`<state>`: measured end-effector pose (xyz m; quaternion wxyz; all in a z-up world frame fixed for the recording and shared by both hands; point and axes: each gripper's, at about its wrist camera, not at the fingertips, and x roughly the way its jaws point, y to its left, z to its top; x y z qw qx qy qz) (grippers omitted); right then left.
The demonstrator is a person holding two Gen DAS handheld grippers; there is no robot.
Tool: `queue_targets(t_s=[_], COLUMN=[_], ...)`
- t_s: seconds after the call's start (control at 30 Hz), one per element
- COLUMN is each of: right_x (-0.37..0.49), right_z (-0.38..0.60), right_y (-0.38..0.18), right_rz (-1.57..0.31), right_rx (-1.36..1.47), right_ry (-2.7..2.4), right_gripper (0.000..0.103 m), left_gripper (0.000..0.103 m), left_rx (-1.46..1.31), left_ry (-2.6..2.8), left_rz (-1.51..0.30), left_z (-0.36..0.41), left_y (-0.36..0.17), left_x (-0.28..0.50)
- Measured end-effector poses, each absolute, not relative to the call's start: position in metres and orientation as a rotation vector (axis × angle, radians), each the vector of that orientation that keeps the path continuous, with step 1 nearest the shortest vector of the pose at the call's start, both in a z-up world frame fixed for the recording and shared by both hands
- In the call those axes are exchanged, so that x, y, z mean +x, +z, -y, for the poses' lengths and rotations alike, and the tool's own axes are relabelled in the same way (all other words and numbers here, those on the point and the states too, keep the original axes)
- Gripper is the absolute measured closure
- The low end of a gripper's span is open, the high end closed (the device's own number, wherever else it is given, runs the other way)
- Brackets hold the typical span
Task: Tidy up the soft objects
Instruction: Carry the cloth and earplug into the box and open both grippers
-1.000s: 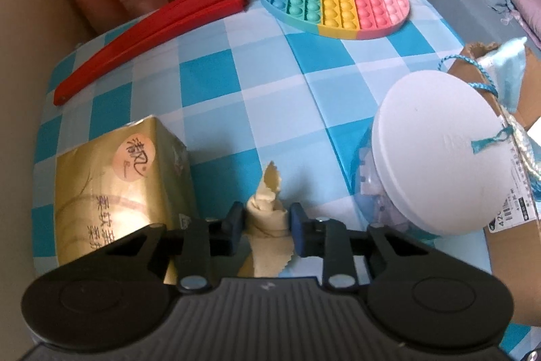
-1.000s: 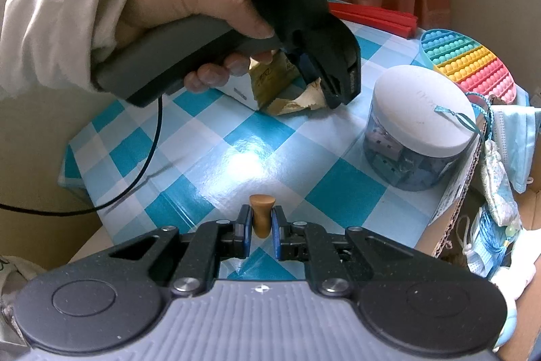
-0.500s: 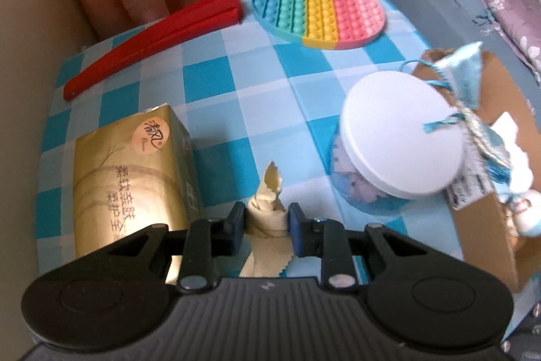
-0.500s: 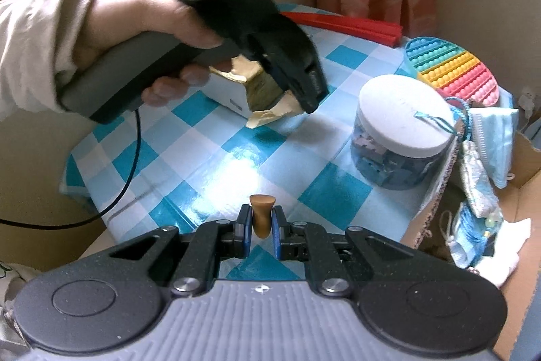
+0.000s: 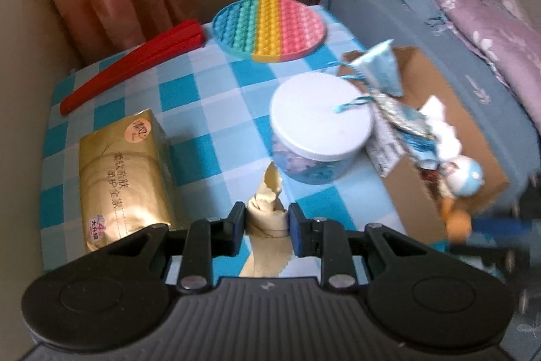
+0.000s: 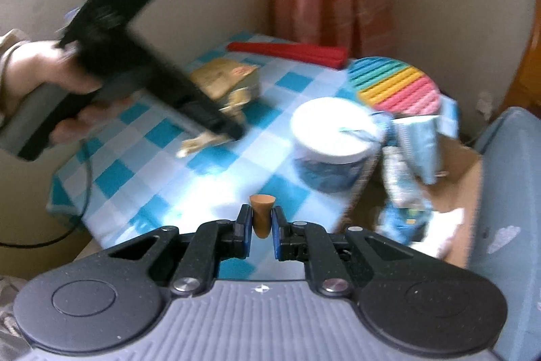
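1. Two grippers. Left gripper (image 5: pixel 266 222): fingers closed onto a crumpled beige wrapper (image 5: pixel 267 208), which is lifted above the near edge of the checked table (image 5: pixel 216 104).
2. Right gripper (image 6: pixel 260 227): fingers narrow, pinching a small tan cork-shaped piece (image 6: pixel 262 215), held over the near edge of the table (image 6: pixel 142 164).
3. One gold tissue pack (image 5: pixel 121 178), lying along the left edge of the table; the wrapper hangs just beside its near right corner.
4. One round rainbow pop mat (image 5: pixel 270 24), flat at the far edge.
5. One red folded fan (image 5: pixel 132 65), lying diagonally at the far left corner, its thick end just beside the mat.
6. One clear round jar with a white lid (image 5: pixel 321 120), near the right edge; blurred blue and pale pieces inside, too soft in focus to count.
7. One open cardboard box (image 5: pixel 416 192), against the right edge of the table, touching or just beside the jar. Inside: pale blue fabric pieces, white stuffing, a round blue-and-white soft item; the count is unclear from blur. A blue cord trails from the box across the jar lid.
8. In the right wrist view the left gripper (image 6: pixel 233 131) and the hand (image 6: pixel 64 90) holding it are motion-blurred.
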<state>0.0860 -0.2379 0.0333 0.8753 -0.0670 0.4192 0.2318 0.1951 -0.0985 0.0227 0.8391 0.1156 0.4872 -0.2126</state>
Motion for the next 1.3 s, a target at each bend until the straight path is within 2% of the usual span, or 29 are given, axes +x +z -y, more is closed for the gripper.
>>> queue_targets(t_s=[0.37, 0.47, 0.67, 0.7, 0.73, 0.8, 0.83, 1.07, 1.13, 1.2, 1.23, 1.3], right_x=[0.107, 0.116, 0.113, 0.112, 0.109, 0.107, 0.106, 0.092, 0.091, 0.089, 0.088, 0.085], right_z=[0.313, 0.325, 0.328, 0.326, 0.325, 0.325, 0.326, 0.330, 0.330, 0.329, 0.329, 0.328], right_y=[0.039, 0.030, 0.009, 0.007, 0.006, 0.003, 0.002, 0.005, 0.004, 0.004, 0.004, 0.004], right_rz=[-0.827, -0.837, -0.869, -0.872, -0.875, -0.873, -0.868, -0.828, -0.830, -0.829, -0.827, -0.823], right_rx=[-0.082, -0.048, -0.012, -0.008, -0.005, 0.002, 0.004, 0.042, 0.039, 0.035, 0.032, 0.027], right_ry=[0.261, 0.237, 0.277, 0.281, 0.286, 0.286, 0.284, 0.293, 0.291, 0.289, 0.289, 0.284], right_gripper=[0.088, 0.085, 0.069, 0.061, 0.046, 0.025, 0.020, 0.019, 0.018, 0.017, 0.017, 0.015], left_gripper=[0.078, 0.078, 0.078, 0.078, 0.078, 0.078, 0.078, 0.076, 0.062, 0.028, 0.024, 0.023], left_rx=[0.244, 0.242, 0.221, 0.217, 0.213, 0.206, 0.201, 0.177, 0.160, 0.156, 0.161, 0.174], left_ry=[-0.555, -0.585, -0.649, -0.661, -0.672, -0.694, -0.705, -0.768, -0.773, -0.752, -0.737, -0.728], left_rz=[-0.957, -0.932, -0.902, -0.902, -0.904, -0.910, -0.913, -0.954, -0.974, -0.966, -0.954, -0.923], left_z=[0.138, 0.155, 0.193, 0.201, 0.208, 0.223, 0.232, 0.279, 0.285, 0.283, 0.282, 0.275], left_y=[0.057, 0.066, 0.080, 0.080, 0.079, 0.077, 0.075, 0.051, 0.042, 0.037, 0.036, 0.039], left_x=[0.180, 0.181, 0.193, 0.196, 0.199, 0.204, 0.207, 0.223, 0.227, 0.227, 0.226, 0.221])
